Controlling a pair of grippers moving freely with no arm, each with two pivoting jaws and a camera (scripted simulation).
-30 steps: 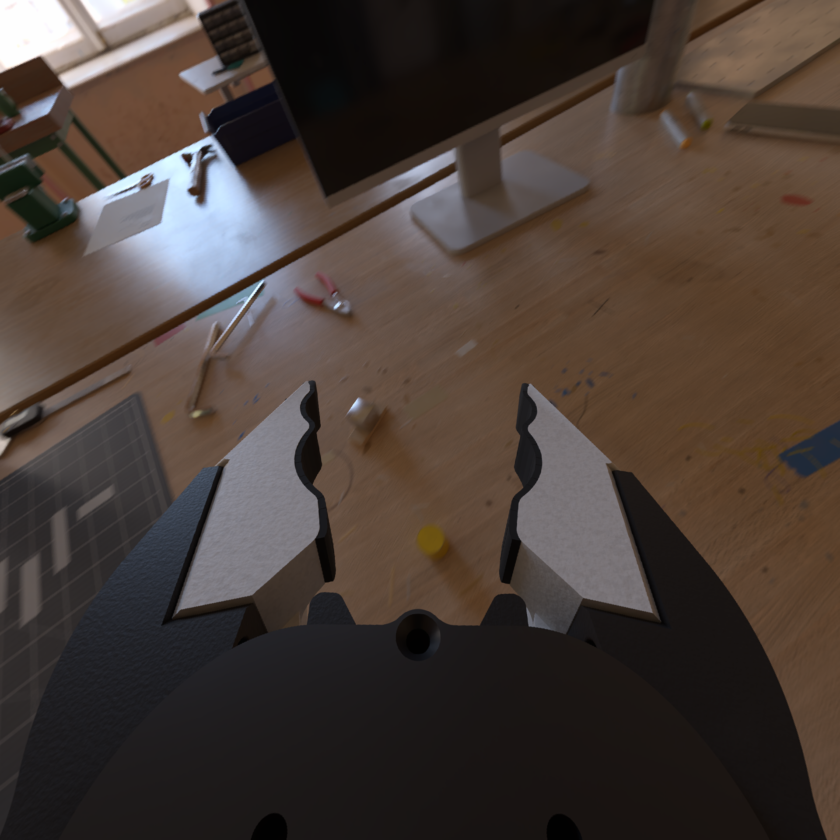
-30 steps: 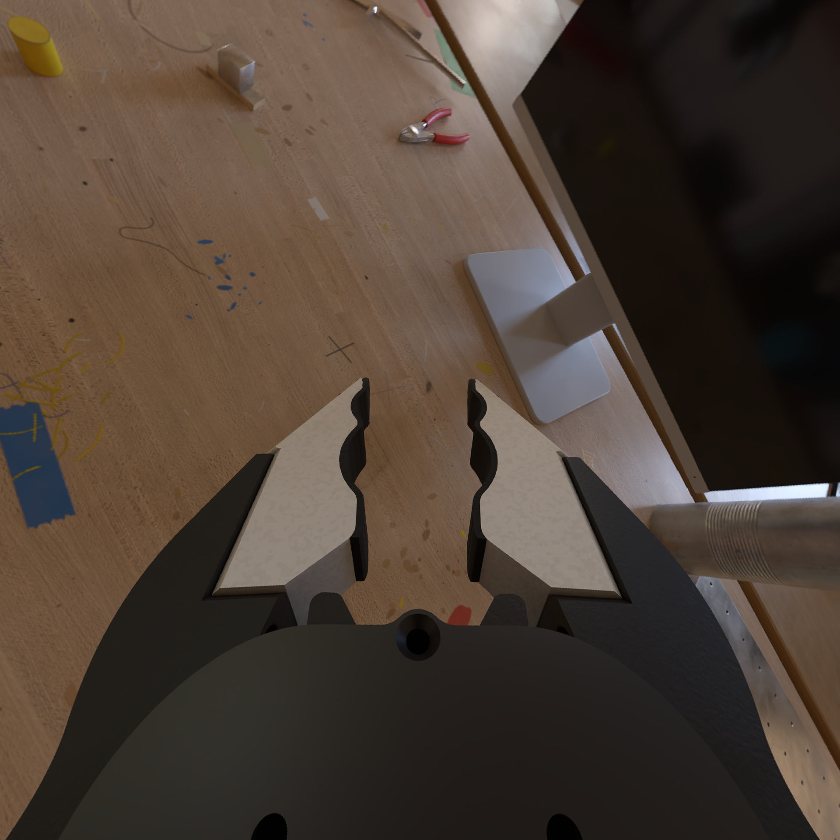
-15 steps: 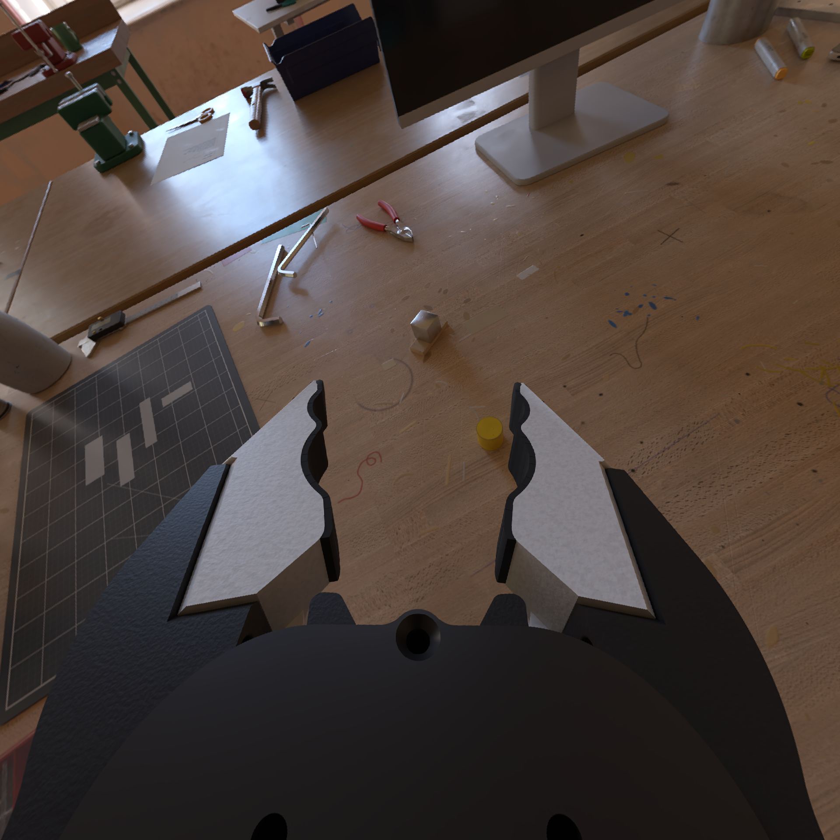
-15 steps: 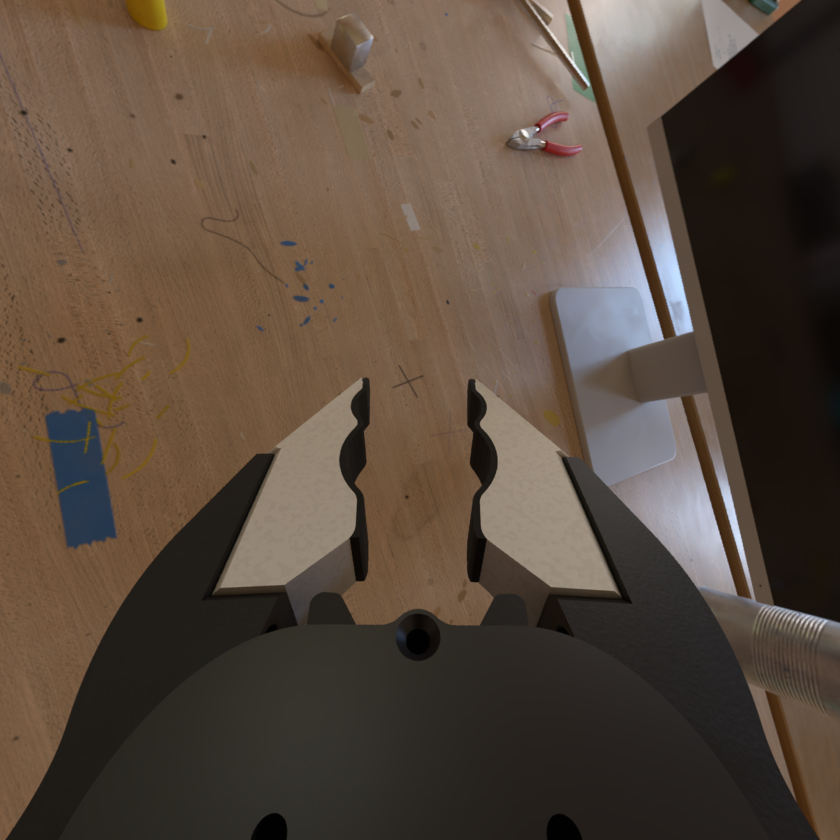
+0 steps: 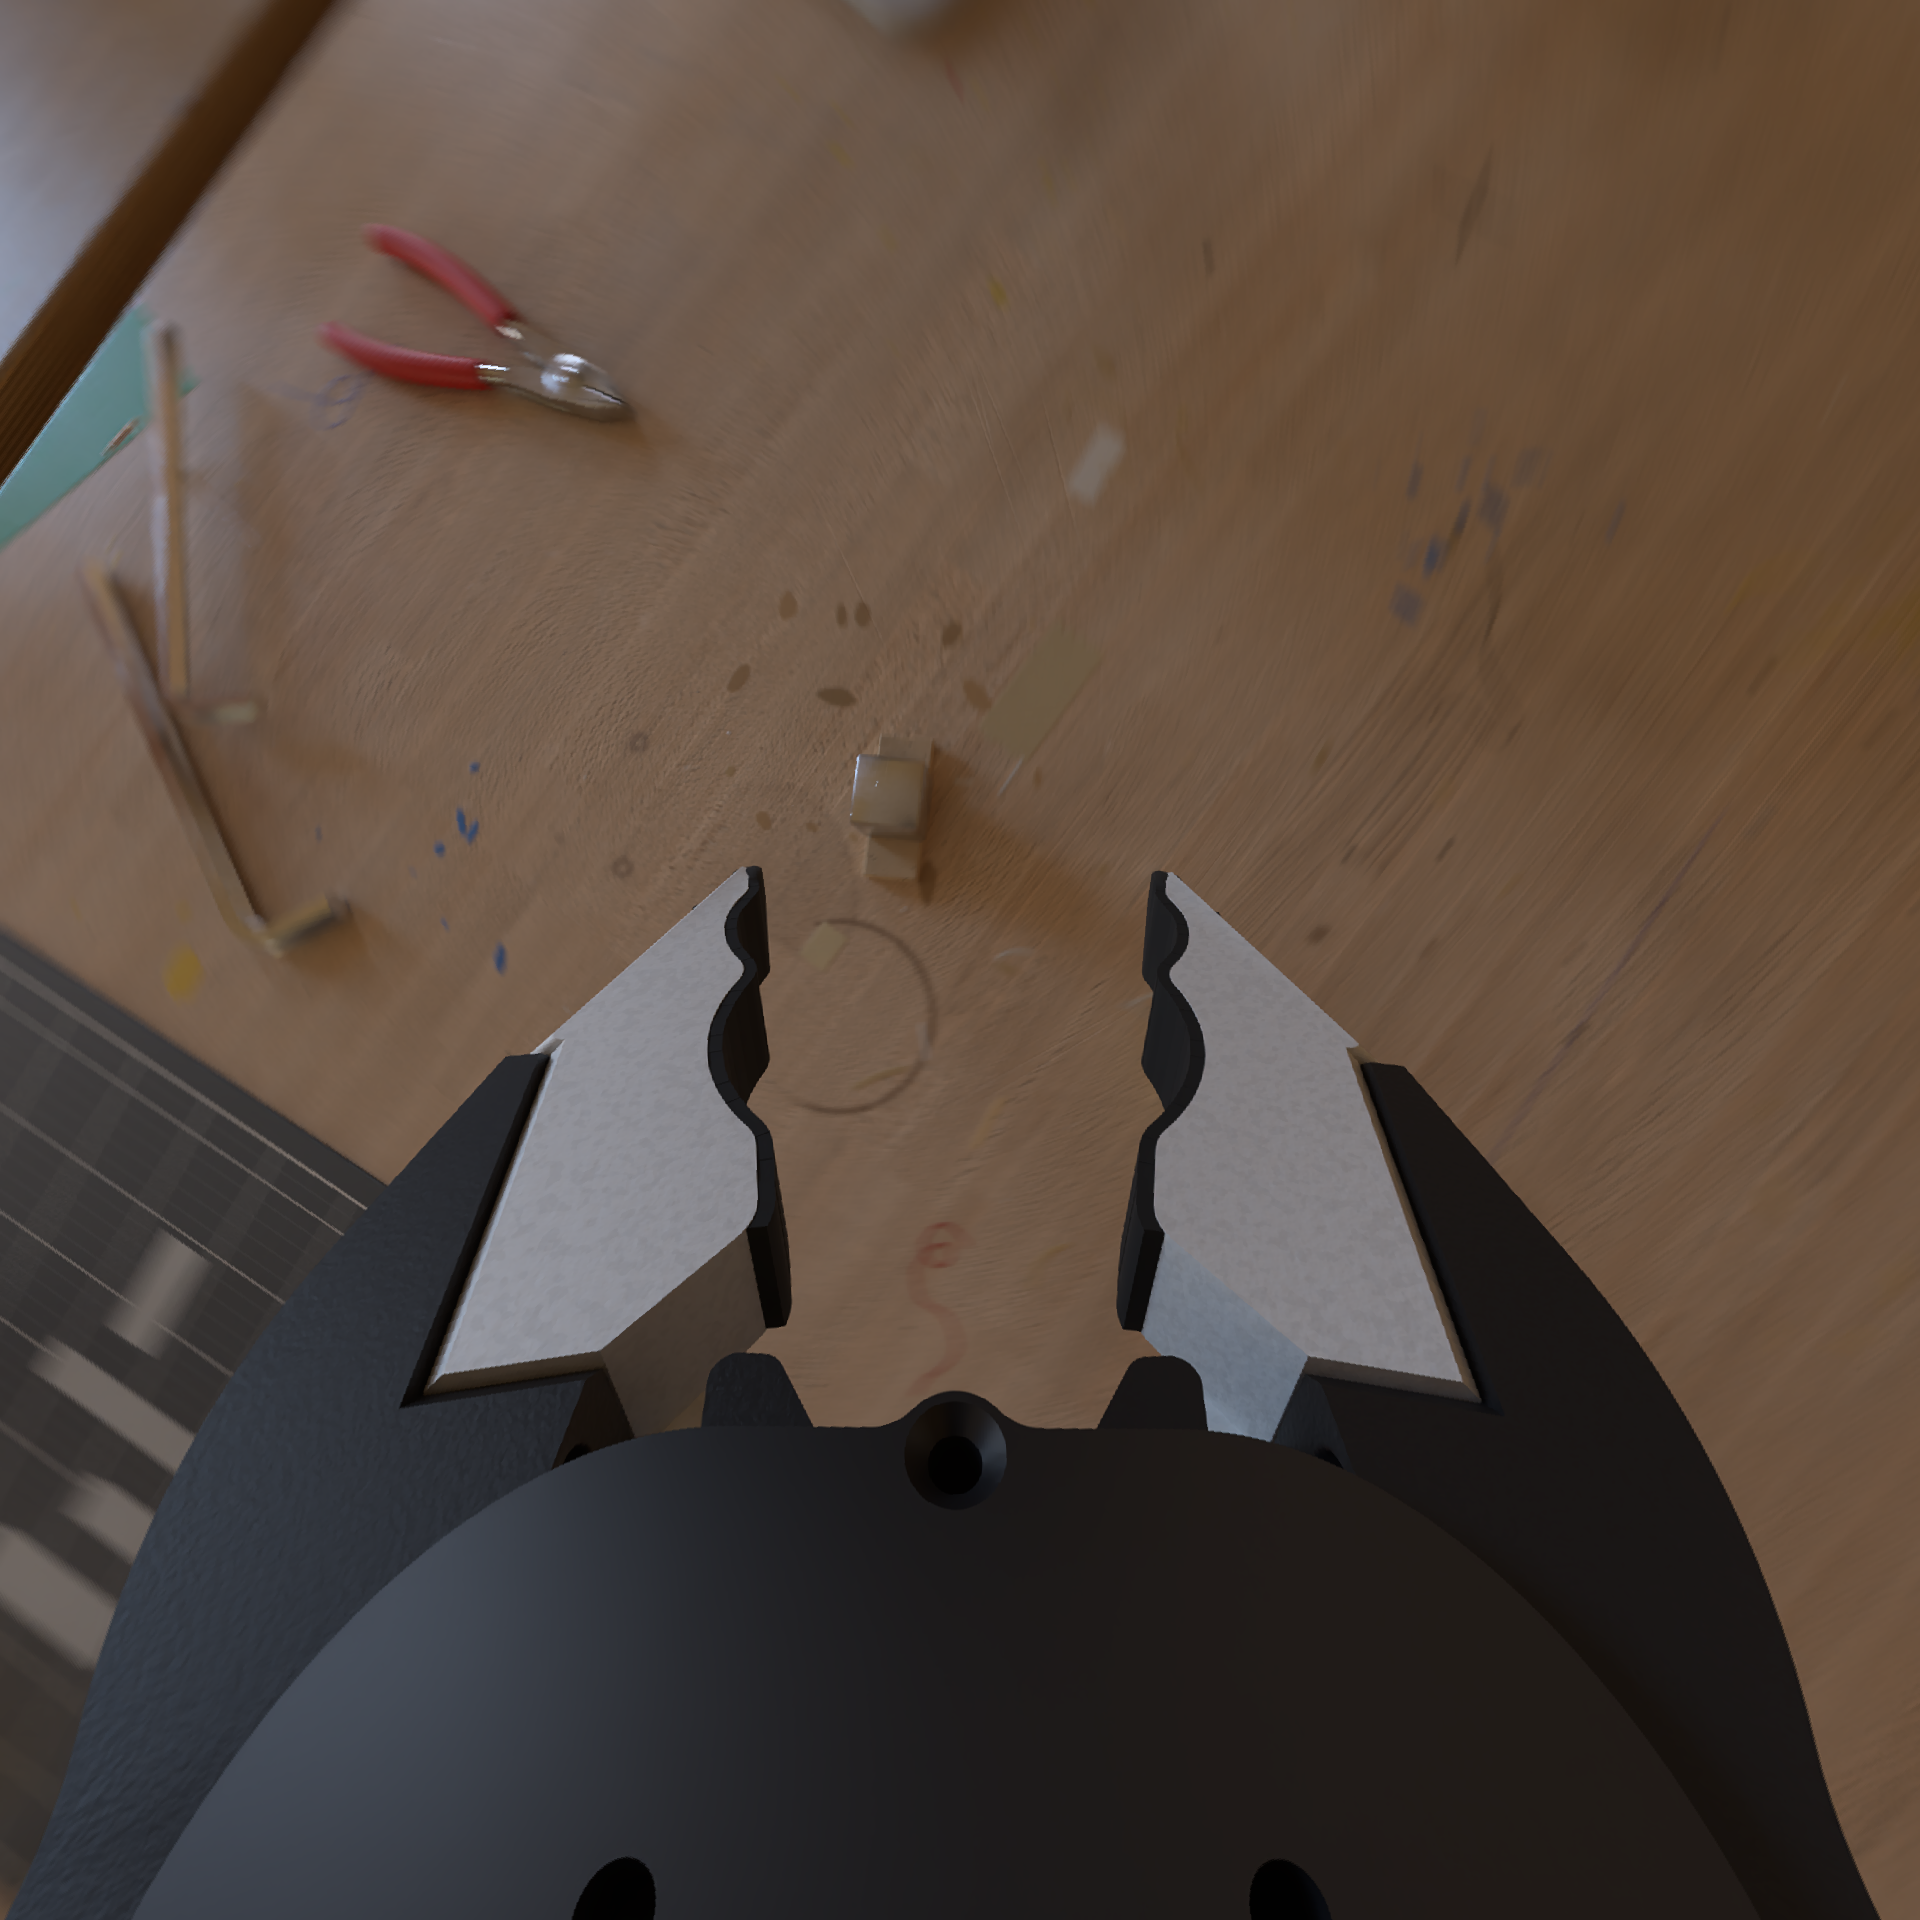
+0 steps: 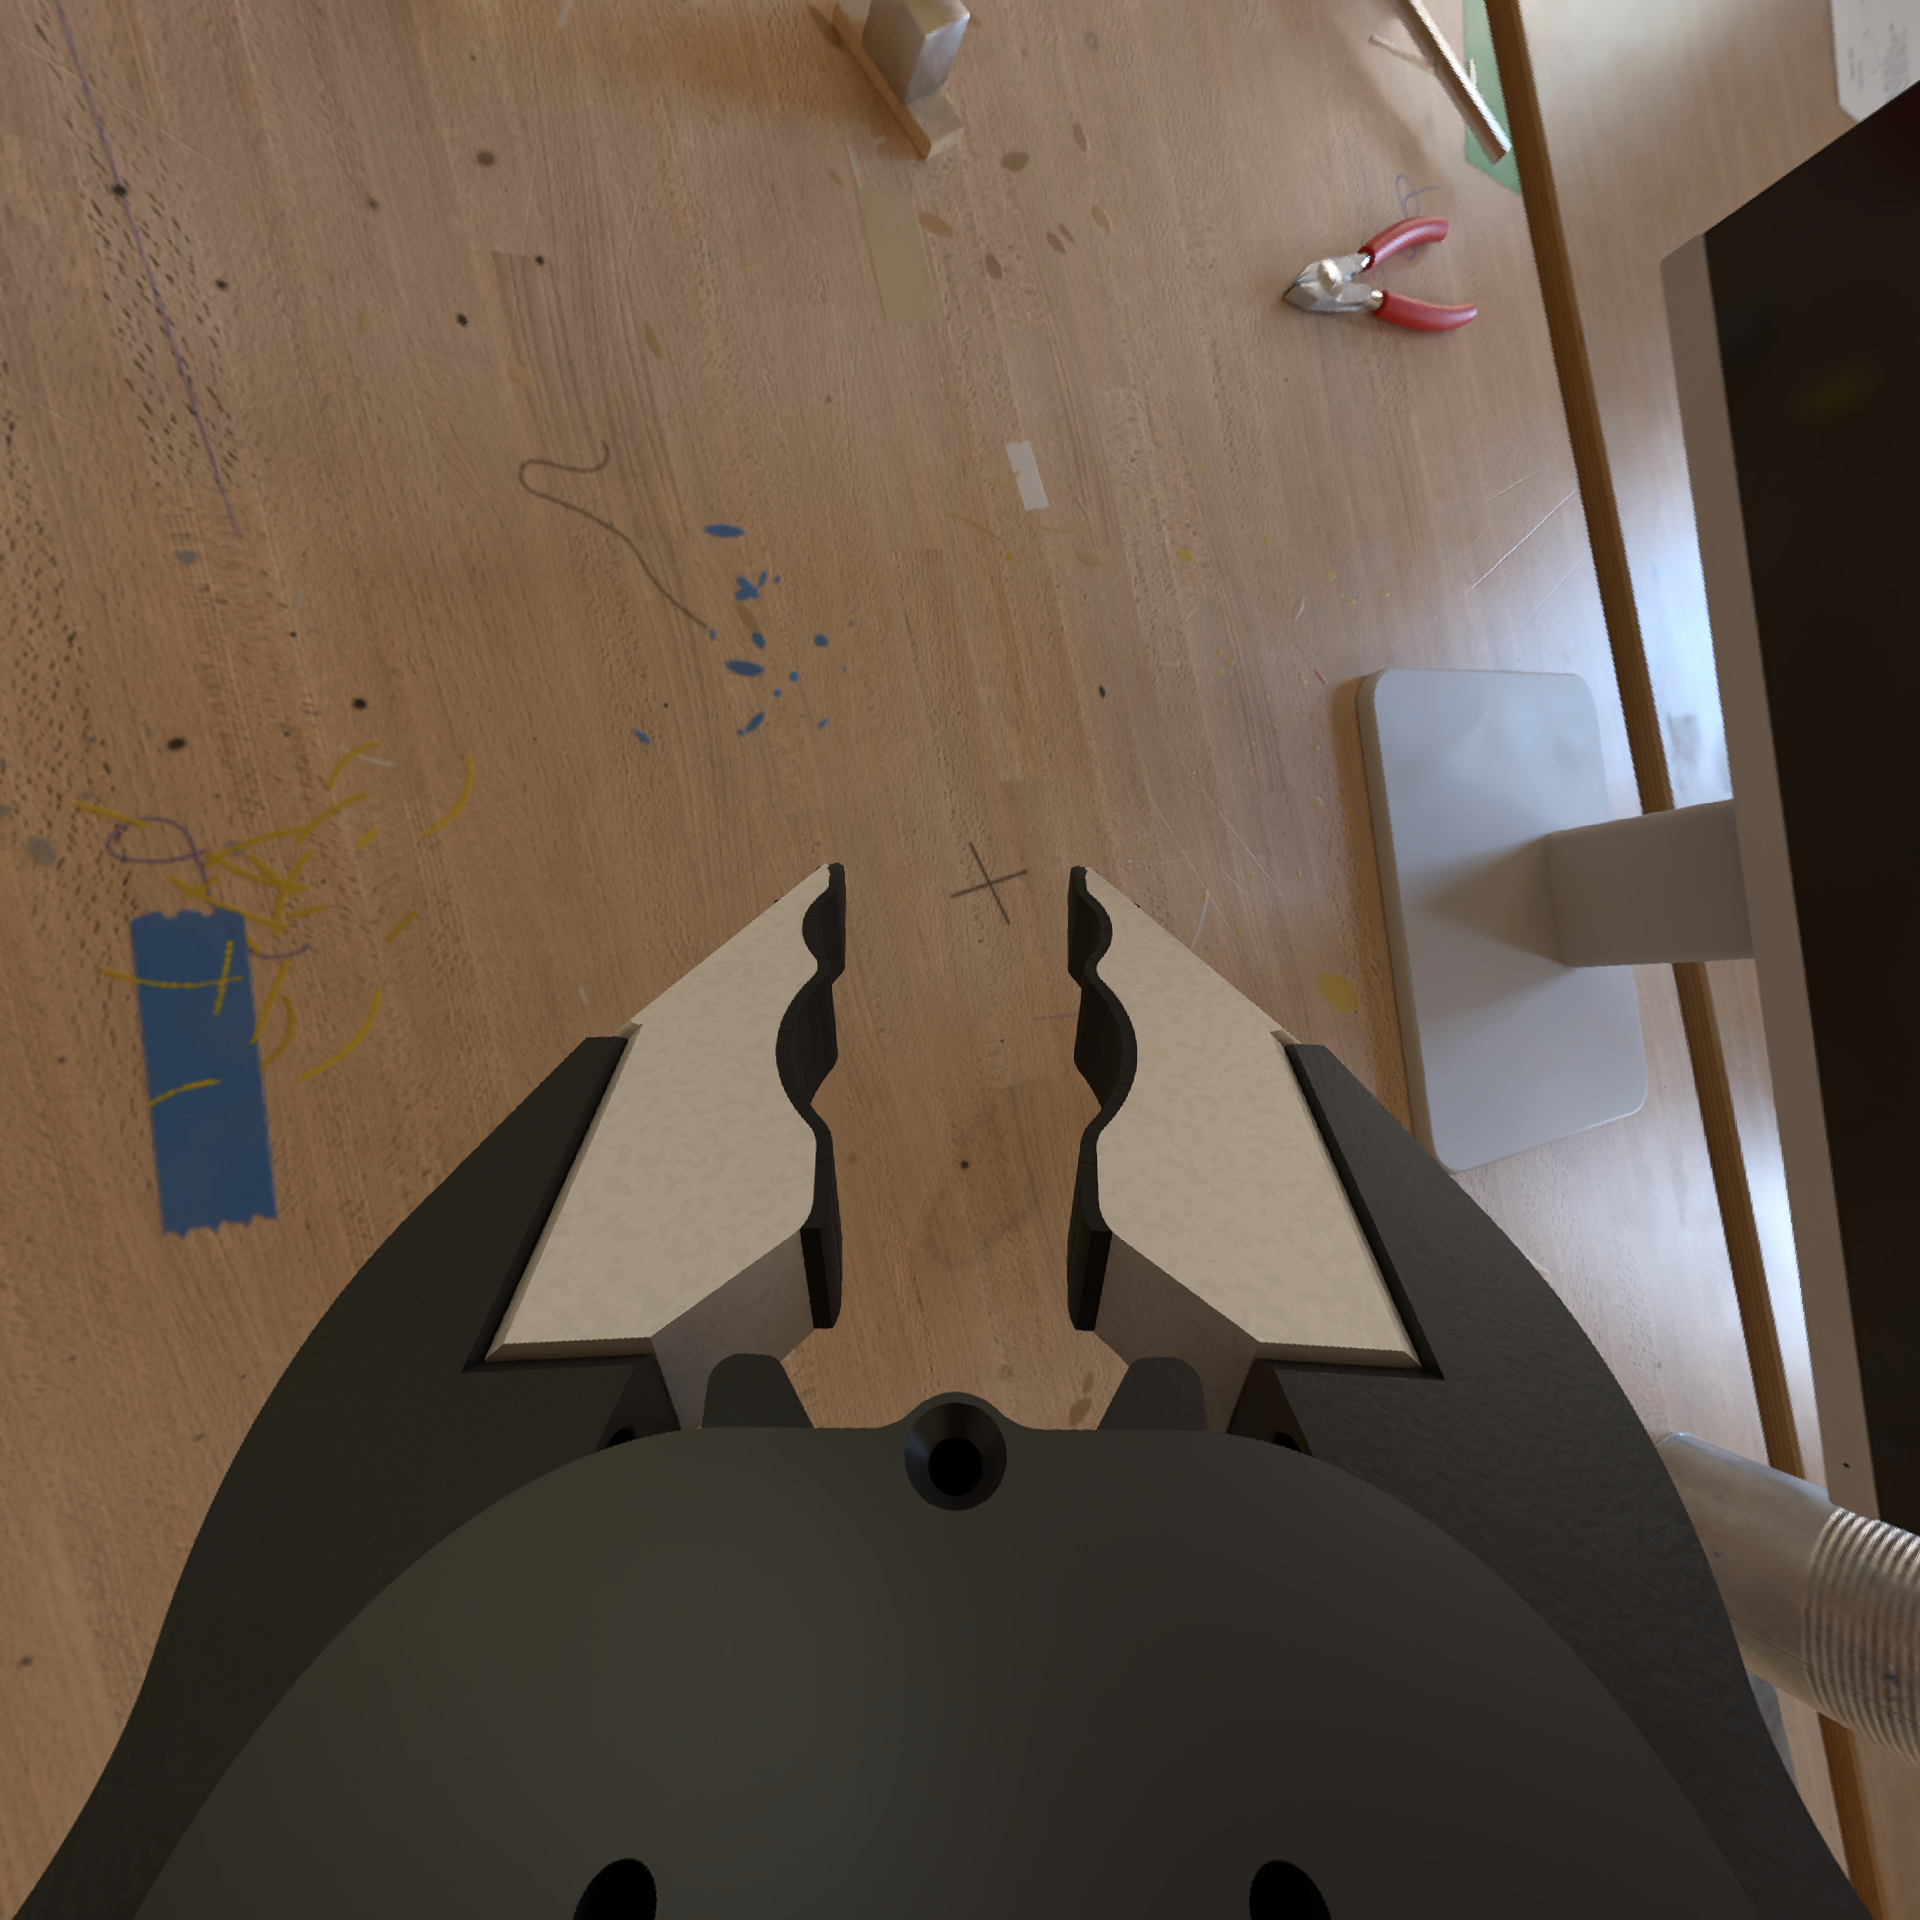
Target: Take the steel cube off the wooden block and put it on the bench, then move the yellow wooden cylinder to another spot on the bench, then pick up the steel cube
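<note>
The steel cube sits on a thin wooden block on the bench. My left gripper is open and empty, pointing down, with the cube a little beyond and between its fingertips. The left wrist view is blurred. In the right wrist view the cube and wooden block show at the top edge, far from my right gripper, which is open and empty above the bench. The yellow cylinder is out of both views.
Red-handled pliers lie beyond the cube on the left and also show in the right wrist view. A folding rule and a dark cutting mat are at left. A monitor base and blue tape flank my right gripper.
My left gripper has moved forward and tipped down toward the steel cube; the yellow cylinder has left its view. My right gripper has drifted; the cube now sits at its top edge.
</note>
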